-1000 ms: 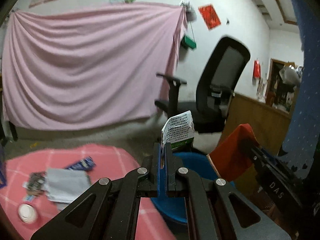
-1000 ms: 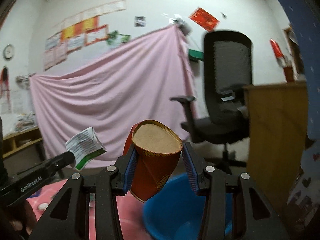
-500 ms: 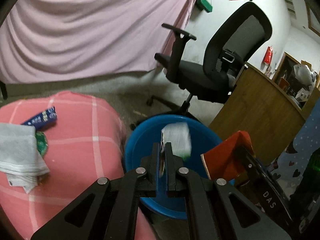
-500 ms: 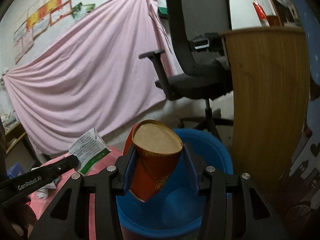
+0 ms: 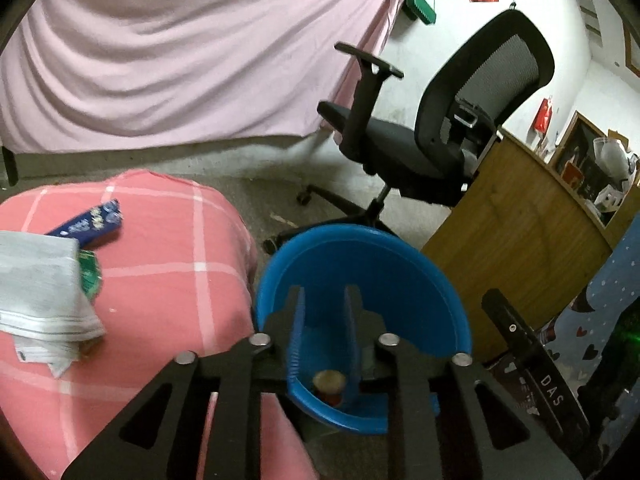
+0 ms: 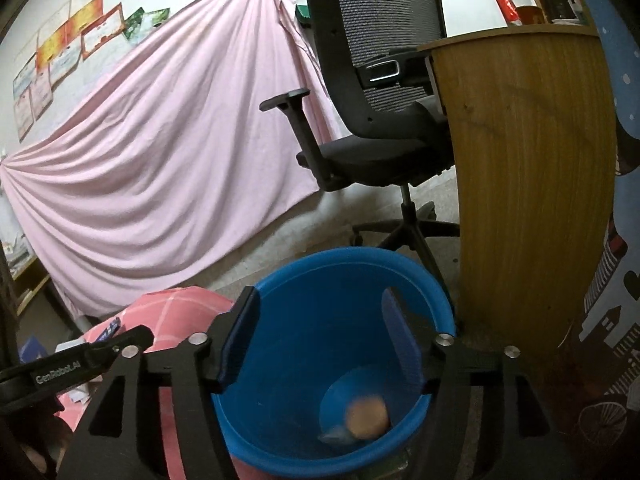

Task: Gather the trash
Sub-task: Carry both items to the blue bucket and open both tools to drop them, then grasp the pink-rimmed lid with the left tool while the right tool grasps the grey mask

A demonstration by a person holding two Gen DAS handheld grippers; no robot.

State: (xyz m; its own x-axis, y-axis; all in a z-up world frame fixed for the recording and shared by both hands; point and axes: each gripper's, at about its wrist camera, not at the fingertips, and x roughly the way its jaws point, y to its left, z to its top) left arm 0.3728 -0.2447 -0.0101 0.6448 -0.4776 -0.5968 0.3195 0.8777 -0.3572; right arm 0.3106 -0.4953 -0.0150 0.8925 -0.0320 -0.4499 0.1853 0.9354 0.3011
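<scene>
Right wrist view: my right gripper (image 6: 320, 340) hangs over the blue bucket (image 6: 280, 432), jaws opening with nothing between them; the red paper cup (image 6: 366, 418) lies at the bucket's bottom. My left gripper (image 5: 324, 320) is opening too, empty, above the same bucket (image 5: 400, 272) beside the pink-clothed table (image 5: 168, 280).

Glossy plastic bucket (image 6: 416, 284); matt pink cloth drape (image 5: 180, 48); wood-grain desk (image 6: 532, 184); mesh-backed chair (image 5: 484, 80); checked cloth on the tabletop (image 5: 168, 264); folded grey towel (image 5: 40, 284).
</scene>
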